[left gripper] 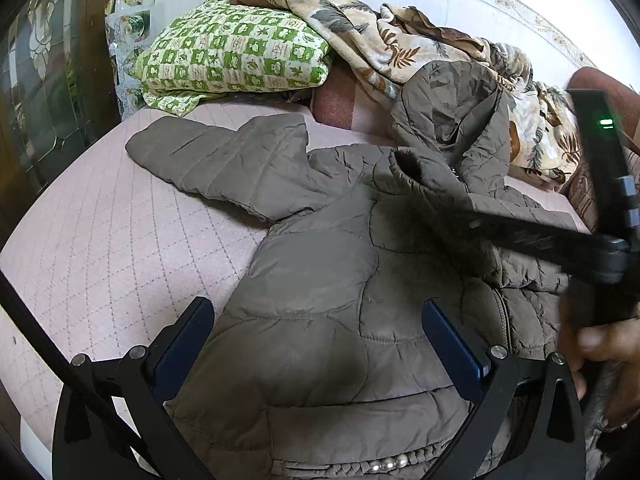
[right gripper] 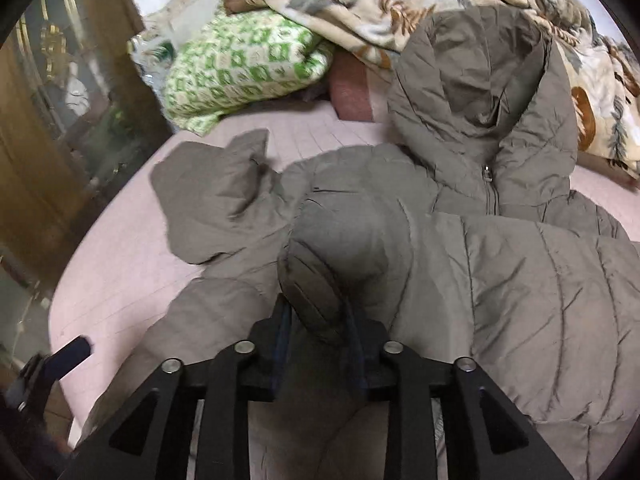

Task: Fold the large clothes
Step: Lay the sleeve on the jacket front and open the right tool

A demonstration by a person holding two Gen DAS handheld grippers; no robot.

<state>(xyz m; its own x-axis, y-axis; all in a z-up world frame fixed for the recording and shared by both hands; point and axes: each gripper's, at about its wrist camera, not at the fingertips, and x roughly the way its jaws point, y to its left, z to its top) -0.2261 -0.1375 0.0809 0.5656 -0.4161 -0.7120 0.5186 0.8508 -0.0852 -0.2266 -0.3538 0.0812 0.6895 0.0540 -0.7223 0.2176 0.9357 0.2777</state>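
Observation:
A grey-brown quilted hooded jacket (left gripper: 312,280) lies spread on the pink bed, front up, zipper (right gripper: 489,192) closed and hood (right gripper: 480,80) at the far end. One sleeve (left gripper: 208,160) stretches out to the left. The other sleeve is folded across the chest, and its cuff (right gripper: 316,296) sits between the pads of my right gripper (right gripper: 318,320), which touch it on both sides. My left gripper (left gripper: 318,320) hangs wide open above the jacket's lower body, holding nothing. A hand (left gripper: 600,344) grips the right tool at the right edge of the left wrist view.
A green-and-white checked pillow (left gripper: 232,56) and a leaf-print blanket (left gripper: 400,44) are heaped at the head of the bed. A wooden cabinet with glass (right gripper: 52,100) stands on the left. Bare pink quilted sheet (left gripper: 112,240) lies left of the jacket.

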